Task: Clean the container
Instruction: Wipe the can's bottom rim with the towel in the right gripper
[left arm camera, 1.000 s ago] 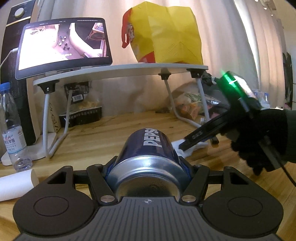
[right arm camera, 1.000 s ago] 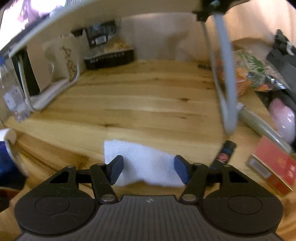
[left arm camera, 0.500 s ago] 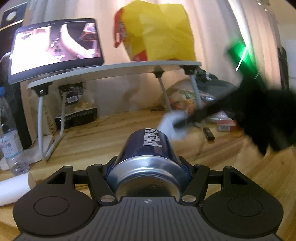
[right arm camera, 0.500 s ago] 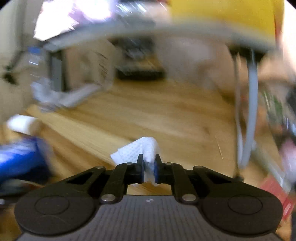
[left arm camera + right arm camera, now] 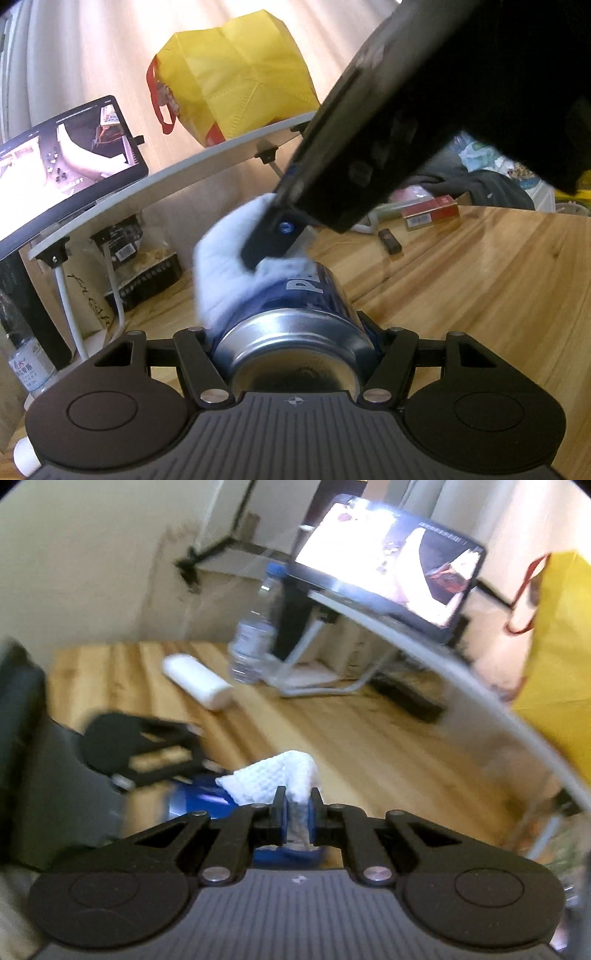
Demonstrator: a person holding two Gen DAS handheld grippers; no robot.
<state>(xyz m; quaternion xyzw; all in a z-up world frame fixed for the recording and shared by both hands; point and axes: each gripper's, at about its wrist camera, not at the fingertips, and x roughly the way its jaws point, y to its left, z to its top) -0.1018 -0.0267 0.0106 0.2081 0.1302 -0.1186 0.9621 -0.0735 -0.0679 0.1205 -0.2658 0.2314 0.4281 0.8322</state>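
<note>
My left gripper (image 5: 293, 328) is shut on a blue Pepsi can (image 5: 299, 314) that lies along its fingers, silver bottom toward the camera. My right gripper (image 5: 298, 805) is shut on a white paper towel (image 5: 280, 775) and holds it against the can (image 5: 199, 801). In the left wrist view the towel (image 5: 225, 266) drapes over the can's top left side, and the right gripper (image 5: 273, 240) comes down from the upper right. The left gripper's body (image 5: 140, 746) shows blurred in the right wrist view.
A wooden table (image 5: 480, 288) lies below. A white riser shelf (image 5: 177, 170) carries a tablet (image 5: 62, 151) and a yellow bag (image 5: 236, 85). A water bottle (image 5: 251, 646) and paper roll (image 5: 199, 681) lie at the left. A red box (image 5: 430, 212) and small black stick (image 5: 389, 238) lie at the right.
My right gripper closed on the towel on the table, lifted it, and swung it left onto the can. My left gripper tilted, still holding the can.
</note>
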